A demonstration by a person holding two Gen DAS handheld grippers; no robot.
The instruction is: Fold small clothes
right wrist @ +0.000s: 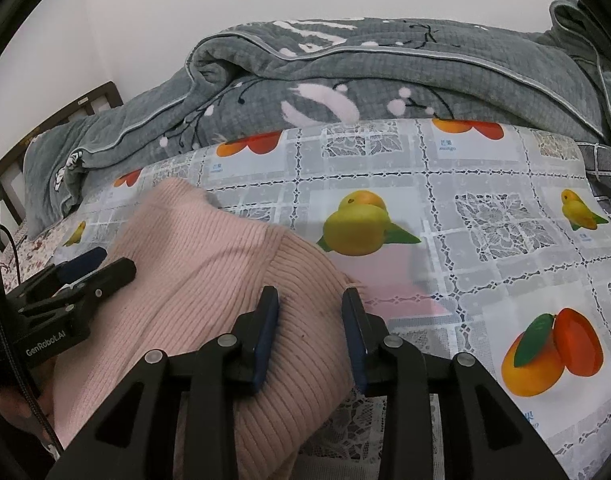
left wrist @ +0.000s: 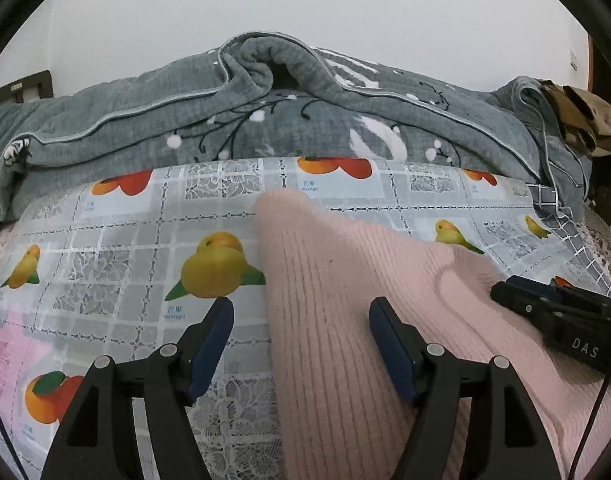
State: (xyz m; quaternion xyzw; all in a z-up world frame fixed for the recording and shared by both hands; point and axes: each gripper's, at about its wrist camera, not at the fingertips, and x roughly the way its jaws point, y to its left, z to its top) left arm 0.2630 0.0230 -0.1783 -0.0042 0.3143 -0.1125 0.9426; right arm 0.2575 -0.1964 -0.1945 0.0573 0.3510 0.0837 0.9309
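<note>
**A:** Where is the sweater [left wrist: 337,300] from my grippers?

**B:** It is a pink ribbed knit lying on the fruit-print tablecloth [left wrist: 117,248] that covers the bed. Its long axis runs from the near edge away toward the grey quilt [left wrist: 153,120] at the far edge, and it ends in a narrow tip just short of that quilt.

**A:** My left gripper [left wrist: 301,320] stands wide. The sweater's left edge passes between its fingers, but the pads do not press on it. One finger is over bare tablecloth and the other over the knit.

**B:** And your right?

**A:** My right gripper [right wrist: 310,306] is narrower and straddles the ribbed band at the sweater's right corner. I cannot tell whether its pads bite the cloth. I judge it the nearer one for the next fold, since the band already lies between its fingers.

**B:** The knit looks soft and thick, bunched into a ridge at that band, so I think it may slump.
</note>
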